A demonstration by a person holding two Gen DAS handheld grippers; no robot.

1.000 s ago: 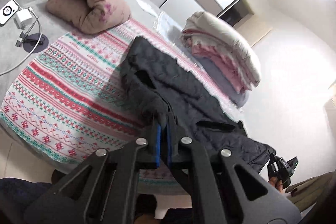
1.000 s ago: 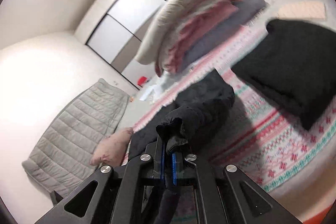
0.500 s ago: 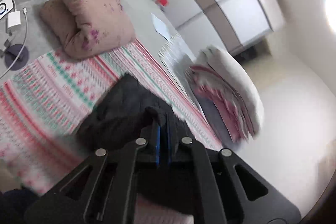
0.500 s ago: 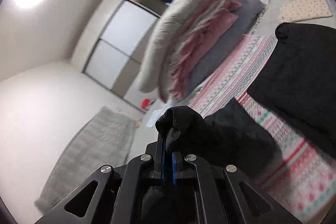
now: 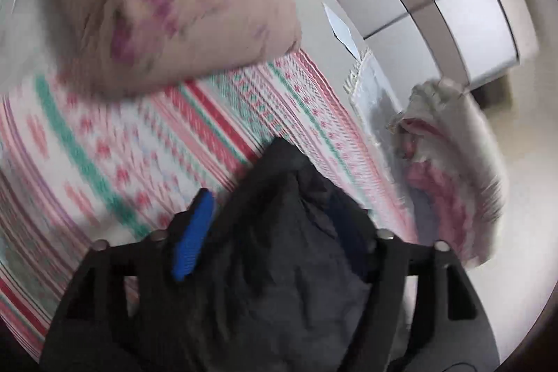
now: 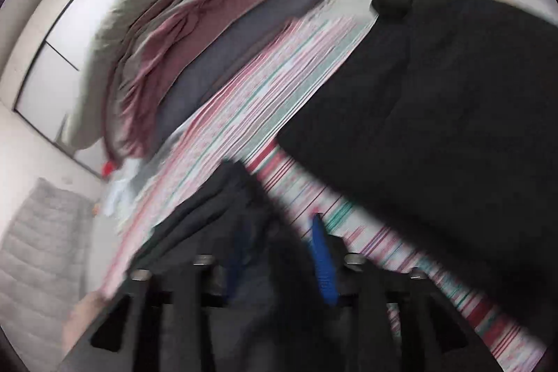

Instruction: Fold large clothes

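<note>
A: Left gripper status?
B: Jaws are spread wide. The blue pad is seen at 9 o'clock; the other pad is mostly hidden by cloth at 3 o'clock. Nothing is clamped. The dark jacket is bunched between and over the fingers, draped toward 6 o'clock.

A: Right gripper?
B: Jaws are parted as well. One blue pad is exposed at 3 o'clock; the other is dim behind fabric at 9 o'clock. The dark jacket is lying across the gap and is not pinched. Heavy motion blur is noted in both views.

A: Where is the jacket located?
B: It is laid on the patterned blanket, striped red, green and white. In the left view its tip is pointed toward 12 o'clock.

A: Surroundings?
B: A pink pillow is seen at 11 o'clock in the left view, a stack of folded bedding at 3 o'clock. In the right view that stack is placed at 10 o'clock, and a second black garment is spread on the blanket at 2 o'clock, apart from the jacket.
</note>
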